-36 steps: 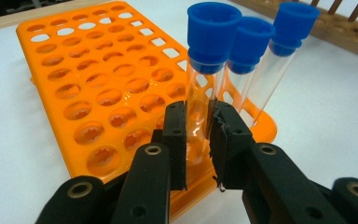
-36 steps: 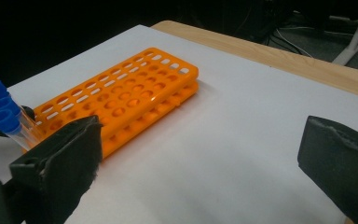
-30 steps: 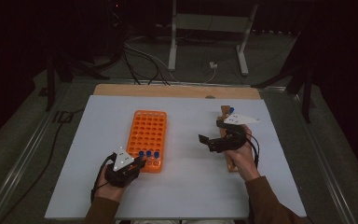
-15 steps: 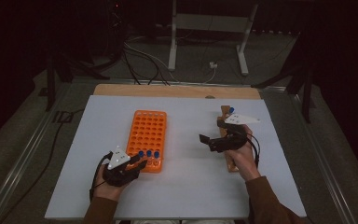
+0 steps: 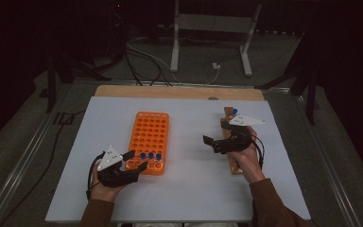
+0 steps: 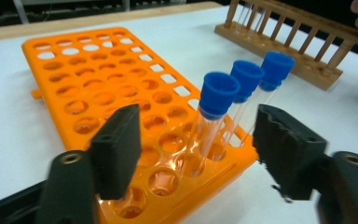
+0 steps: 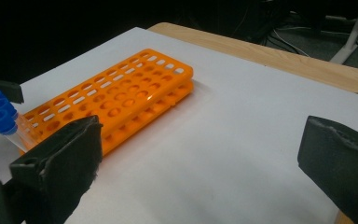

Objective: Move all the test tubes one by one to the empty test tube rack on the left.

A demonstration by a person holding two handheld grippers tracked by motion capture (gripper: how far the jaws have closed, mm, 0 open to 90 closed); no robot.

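**Tubes racked, left jaws just let go**

Left hand-held gripper [image 5: 133, 161] at the near left corner of the orange rack [image 5: 151, 130], jaws spread and just opened further, pads pressing on nothing. Seen along those jaws in the left gripper view: three capped tubes [image 6: 235, 112] standing in the rack's nearest rows, leaning slightly, blue caps up, long axes near upright. Nearest tube [image 6: 212, 116] between the jaws but touched by neither; the other two just behind it in a short line, running away toward the wooden rack [image 6: 289, 44]. So: tubes straight ahead of the left hand-held gripper, close in; pulling back along the jaw line looks like the safest way out, judged from the lean of the tubes toward the right-hand pad.

Middle of the white surface [image 5: 189, 189] bare between the two racks.

Right hand-held gripper [image 5: 213, 144] further right, released, jaws wide with nothing between them, pointing across the surface toward the orange rack. Hand resting beside the wooden rack [image 5: 230, 142], where one blue-capped tube [image 5: 235, 112] stands at the far end. That tube behind the right jaws, not in front; a turn of the wrist needed before any reach for it. Right hand clearly the nearer for that tube, left the nearer for the three already seated.
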